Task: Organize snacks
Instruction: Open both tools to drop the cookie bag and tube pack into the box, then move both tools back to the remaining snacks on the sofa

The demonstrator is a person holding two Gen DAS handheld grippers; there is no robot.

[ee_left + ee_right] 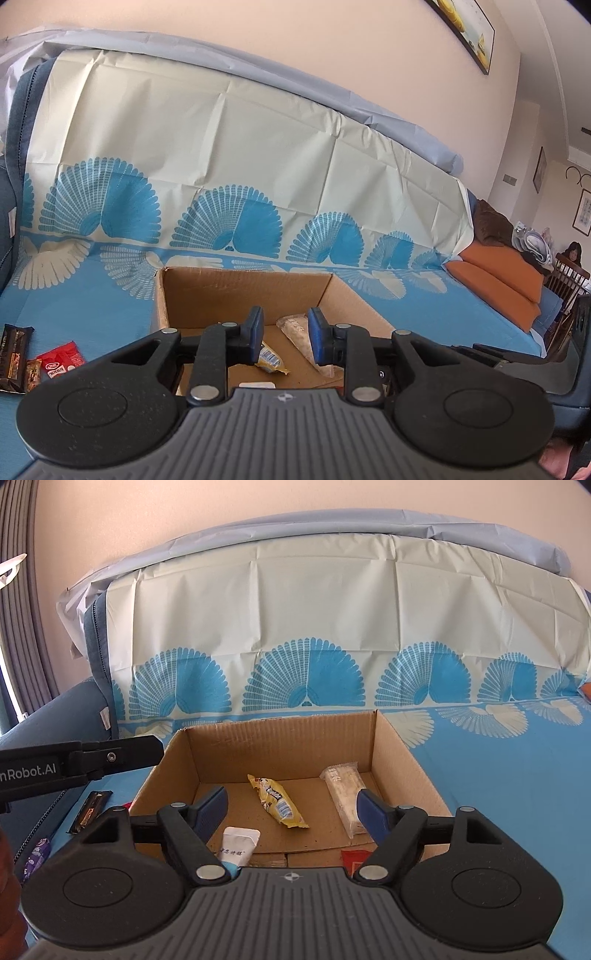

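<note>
left gripper (285, 334): fingers narrowly parted, nothing clamped | right gripper (291, 814): fingers spread wide, nothing held | cardboard box (280, 738): yellow packet (277, 801) lain inside

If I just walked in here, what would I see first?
Probably the open brown cardboard box on the blue cloth with big fan patterns. Inside lie a yellow snack wrapper in the middle and a long pale packet to its right. The right gripper hangs open above the box, holding nothing.
</note>
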